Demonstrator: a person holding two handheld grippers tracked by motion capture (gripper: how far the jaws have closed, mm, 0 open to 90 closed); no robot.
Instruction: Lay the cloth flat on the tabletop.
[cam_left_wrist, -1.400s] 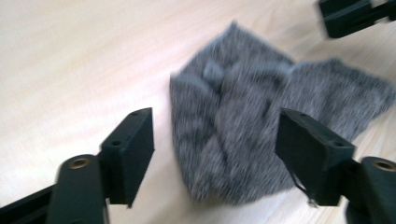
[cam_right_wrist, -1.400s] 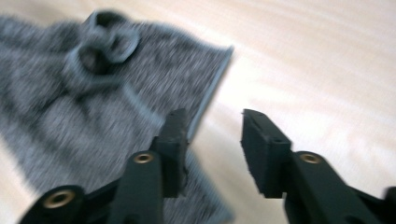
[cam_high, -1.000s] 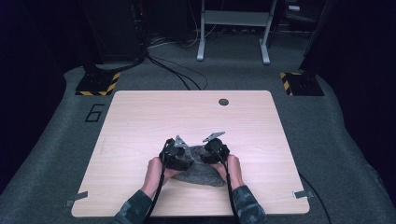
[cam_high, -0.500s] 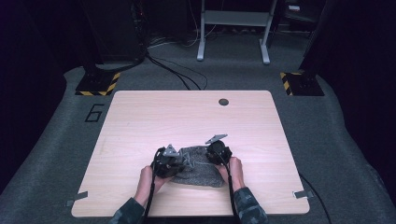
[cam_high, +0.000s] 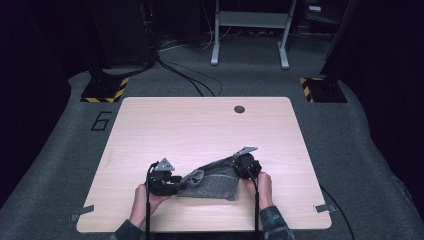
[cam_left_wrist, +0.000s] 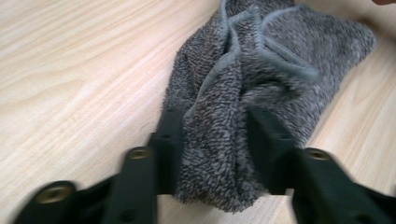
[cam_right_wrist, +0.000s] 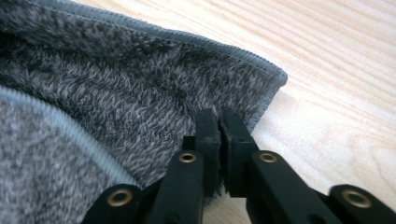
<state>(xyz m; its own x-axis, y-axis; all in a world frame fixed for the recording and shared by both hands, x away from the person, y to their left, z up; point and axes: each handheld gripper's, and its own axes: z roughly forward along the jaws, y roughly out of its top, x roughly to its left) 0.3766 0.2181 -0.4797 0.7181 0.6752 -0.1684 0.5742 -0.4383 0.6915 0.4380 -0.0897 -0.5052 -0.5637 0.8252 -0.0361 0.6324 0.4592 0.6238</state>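
Pale wood tabletop (cam_high: 200, 125). Right tool (cam_right_wrist: 219, 122) pressed together, pinching grey towel (cam_high: 215, 179) near hemmed corner. Left tool (cam_left_wrist: 214, 126) half spread, just been opening, bunched towel end between jaws.

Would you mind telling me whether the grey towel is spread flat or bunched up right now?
Bunched up. The grey towel lies crumpled on the table, its hemmed edges gathered into folds in the left gripper view.
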